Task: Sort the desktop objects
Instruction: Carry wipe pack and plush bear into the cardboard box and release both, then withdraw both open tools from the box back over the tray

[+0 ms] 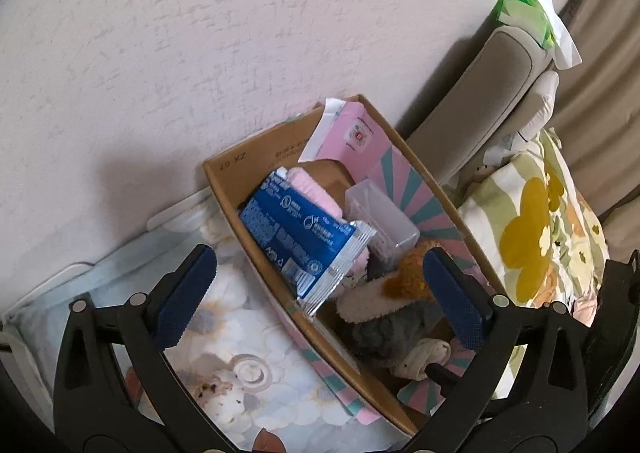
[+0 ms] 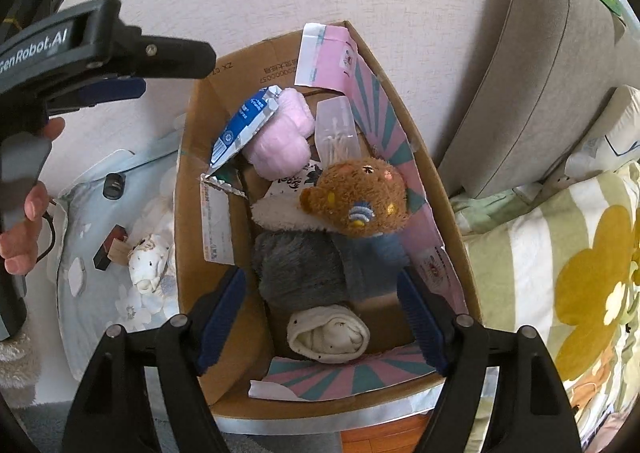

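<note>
An open cardboard box [image 1: 224, 181] stands against the wall and holds several items. A blue packet [image 1: 296, 237] leans on its left wall beside a pink fluffy piece [image 2: 284, 141] and a clear plastic case of cotton swabs [image 1: 380, 217]. A brown plush bear [image 2: 356, 197] lies on a grey plush [image 2: 296, 269], with a rolled cream cloth [image 2: 328, 333] at the near end. My left gripper [image 1: 320, 293] hangs open over the box's left wall, with the packet's lower corner between its fingers but untouched. My right gripper [image 2: 322, 313] is open above the cream roll and holds nothing.
A light blue floral mat [image 2: 80, 293] left of the box carries a small white toy [image 2: 148, 257], a black object [image 2: 114, 185] and a dark red case [image 2: 108, 249]. A flowered cushion [image 2: 560, 273] and a grey sofa arm [image 2: 540, 73] lie right. A hand [image 2: 36, 193] grips the left tool.
</note>
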{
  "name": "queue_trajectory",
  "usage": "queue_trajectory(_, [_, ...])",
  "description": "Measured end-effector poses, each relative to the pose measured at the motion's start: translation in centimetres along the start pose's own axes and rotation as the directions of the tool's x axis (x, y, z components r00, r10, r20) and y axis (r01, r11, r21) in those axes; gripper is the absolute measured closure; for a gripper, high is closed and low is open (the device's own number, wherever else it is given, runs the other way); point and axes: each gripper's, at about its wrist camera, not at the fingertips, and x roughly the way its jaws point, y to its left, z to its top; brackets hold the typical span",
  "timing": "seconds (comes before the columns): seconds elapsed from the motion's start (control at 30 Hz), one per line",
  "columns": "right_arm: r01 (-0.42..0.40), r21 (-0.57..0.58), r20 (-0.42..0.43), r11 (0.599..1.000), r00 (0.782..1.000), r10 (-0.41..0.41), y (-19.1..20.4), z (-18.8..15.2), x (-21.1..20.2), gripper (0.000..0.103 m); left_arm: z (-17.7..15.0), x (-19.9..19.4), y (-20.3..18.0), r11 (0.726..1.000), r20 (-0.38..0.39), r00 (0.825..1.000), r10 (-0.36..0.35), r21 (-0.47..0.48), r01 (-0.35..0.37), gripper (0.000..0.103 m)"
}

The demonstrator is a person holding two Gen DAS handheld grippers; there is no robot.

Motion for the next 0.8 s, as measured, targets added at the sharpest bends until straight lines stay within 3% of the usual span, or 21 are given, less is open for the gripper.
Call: queue_trajectory(0.8, [0.003,-0.048,0.059,0.999,0.998,0.0,2.9,-0.7,-2.6,0.029,-3.5,-3.7,2.8,1.0,0.024,1.0,0.006,-0.029,-0.005,0.0])
